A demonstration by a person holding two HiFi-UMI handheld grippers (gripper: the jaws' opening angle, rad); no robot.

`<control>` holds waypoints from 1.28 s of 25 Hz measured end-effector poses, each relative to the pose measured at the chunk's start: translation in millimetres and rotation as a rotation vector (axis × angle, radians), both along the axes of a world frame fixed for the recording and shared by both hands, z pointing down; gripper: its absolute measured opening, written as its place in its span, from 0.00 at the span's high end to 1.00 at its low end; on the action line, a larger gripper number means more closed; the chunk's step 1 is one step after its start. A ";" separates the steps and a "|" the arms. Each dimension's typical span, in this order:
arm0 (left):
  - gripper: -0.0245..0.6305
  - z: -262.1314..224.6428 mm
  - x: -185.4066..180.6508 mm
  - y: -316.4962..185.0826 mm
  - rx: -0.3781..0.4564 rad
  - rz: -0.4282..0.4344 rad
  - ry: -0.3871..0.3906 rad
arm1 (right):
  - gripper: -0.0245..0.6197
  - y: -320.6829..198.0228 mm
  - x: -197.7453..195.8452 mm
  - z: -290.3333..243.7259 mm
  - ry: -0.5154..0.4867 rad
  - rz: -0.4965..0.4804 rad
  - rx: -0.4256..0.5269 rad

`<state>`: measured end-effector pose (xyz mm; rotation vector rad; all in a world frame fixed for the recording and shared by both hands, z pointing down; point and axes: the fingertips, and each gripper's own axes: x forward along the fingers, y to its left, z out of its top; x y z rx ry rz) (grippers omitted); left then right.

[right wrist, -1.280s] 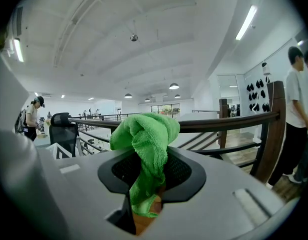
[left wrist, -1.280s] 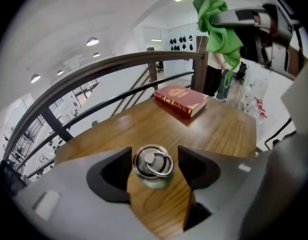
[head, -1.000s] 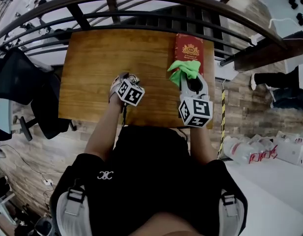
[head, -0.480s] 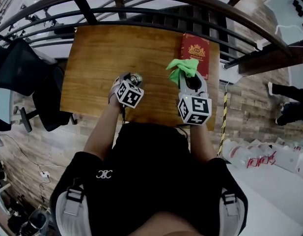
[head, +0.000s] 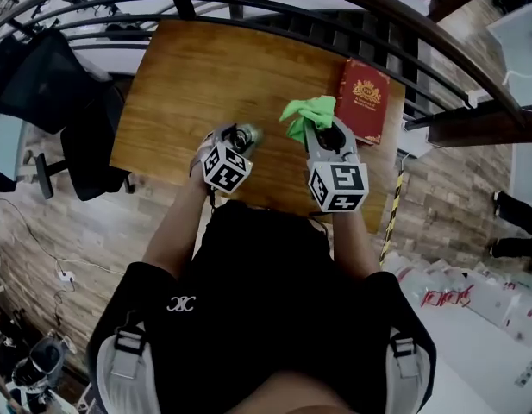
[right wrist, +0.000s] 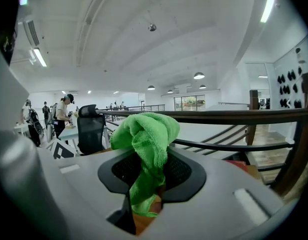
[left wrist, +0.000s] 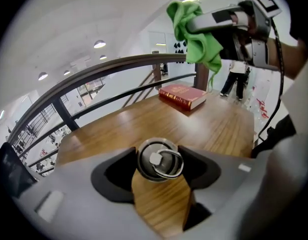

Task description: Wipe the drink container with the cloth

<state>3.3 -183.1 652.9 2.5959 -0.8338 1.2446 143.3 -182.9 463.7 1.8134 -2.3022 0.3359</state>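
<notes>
Drink container [left wrist: 158,160]: steel, gripped by L gripper [left wrist: 158,165], jaws clamped on its sides. In the head view it's over the table's near edge, at 2 o'clock from L marker cube.
Axis: lid end faces the L gripper's camera nearly round-on, so the long axis runs away from the camera along the jaws; body hidden behind the lid.
Lid: on, w/ a loose wire ring and a small square tab on top. Contents can't be seen.
Cloth [right wrist: 144,139]: green, bunched, pinched between the jaws of R gripper [right wrist: 146,170]; most of it spills out past the tips toward 12 o'clock, a tail hangs below.
Gap: cloth [head: 307,113] at 3 o'clock of container [head: 246,134], near, apart.
Book [head: 363,100]: red, flat on wooden table [head: 197,76], at 1 o'clock of R gripper [head: 322,132]; spine runs roughly 12–6.
Writing: gold crest and gold lettering on the cover, too small to read.
L gripper [head: 234,136]: at 9 o'clock of R, both over the table's near edge.
</notes>
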 end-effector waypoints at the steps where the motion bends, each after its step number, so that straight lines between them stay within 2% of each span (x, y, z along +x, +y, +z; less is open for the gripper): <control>1: 0.48 0.3 -3.5 2.4 0.007 -0.004 0.012 | 0.79 -1.2 -7.3 2.5 -0.001 -0.021 -0.008; 9: 0.48 6.9 -27.5 15.1 0.059 -0.037 0.098 | 0.79 -11.6 -72.2 32.4 -0.005 -0.191 -0.085; 15: 0.48 14.0 -40.3 22.6 0.073 -0.055 0.114 | 0.79 -16.4 -118.6 68.8 -0.018 -0.299 -0.180; 19: 0.48 19.6 -48.1 28.1 0.093 -0.061 0.104 | 0.79 -12.3 -155.1 96.1 -0.028 -0.404 -0.252; 23: 0.48 25.2 -55.1 31.9 0.082 -0.079 0.108 | 0.79 -0.6 -186.6 125.4 0.006 -0.506 -0.335; 27: 0.48 26.5 -59.0 31.9 0.074 -0.090 0.118 | 0.79 4.2 -203.9 146.9 0.055 -0.547 -0.383; 32: 0.49 29.3 -60.2 34.0 0.069 -0.100 0.108 | 0.79 0.7 -202.3 158.2 0.091 -0.551 -0.405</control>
